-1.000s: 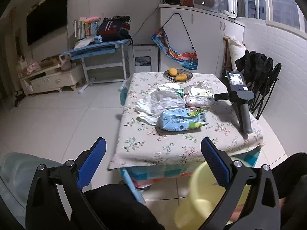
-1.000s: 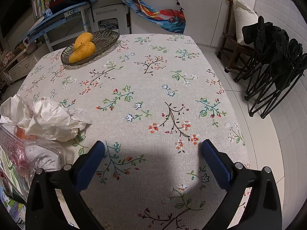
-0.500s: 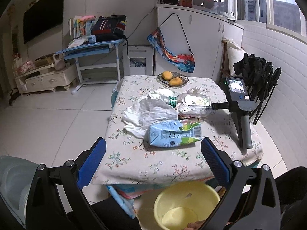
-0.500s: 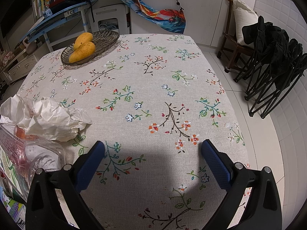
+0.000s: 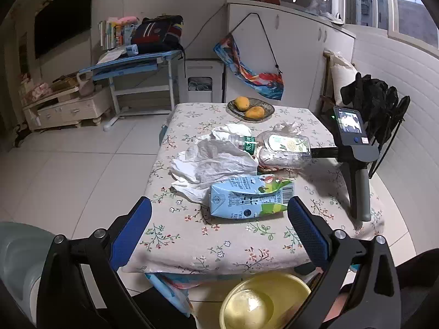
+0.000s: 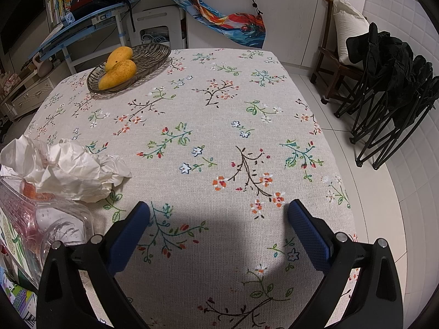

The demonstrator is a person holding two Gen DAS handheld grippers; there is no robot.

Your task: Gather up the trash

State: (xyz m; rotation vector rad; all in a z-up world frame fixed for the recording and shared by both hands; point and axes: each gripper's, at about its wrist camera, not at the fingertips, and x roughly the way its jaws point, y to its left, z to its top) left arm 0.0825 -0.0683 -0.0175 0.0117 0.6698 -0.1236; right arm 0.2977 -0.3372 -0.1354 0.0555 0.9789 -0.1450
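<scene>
Trash lies on the floral table [image 5: 192,235]: a blue-green milk carton [image 5: 249,200] on its side, crumpled white paper [image 5: 211,164], a plastic bottle [image 5: 244,144] and a clear plastic box [image 5: 285,150]. A yellow bucket [image 5: 263,301] stands on the floor below the near edge. My left gripper [image 5: 219,224] is open and empty, above the near edge, just short of the carton. My right gripper [image 6: 219,227] is open and empty, resting on the table; its body [image 5: 354,148] shows in the left wrist view. Crumpled paper [image 6: 71,170] and the clear box [image 6: 41,224] lie to its left.
A glass dish with two mangoes [image 5: 251,108] sits at the far side of the table, also in the right wrist view [image 6: 123,68]. Folded black chairs [image 6: 389,87] stand right of the table. A blue desk [image 5: 131,65] and a white cabinet [image 5: 200,79] stand behind.
My left gripper has risen and moved closer to the table, so the carton now lies just beyond its fingertips. The right gripper has not moved.
</scene>
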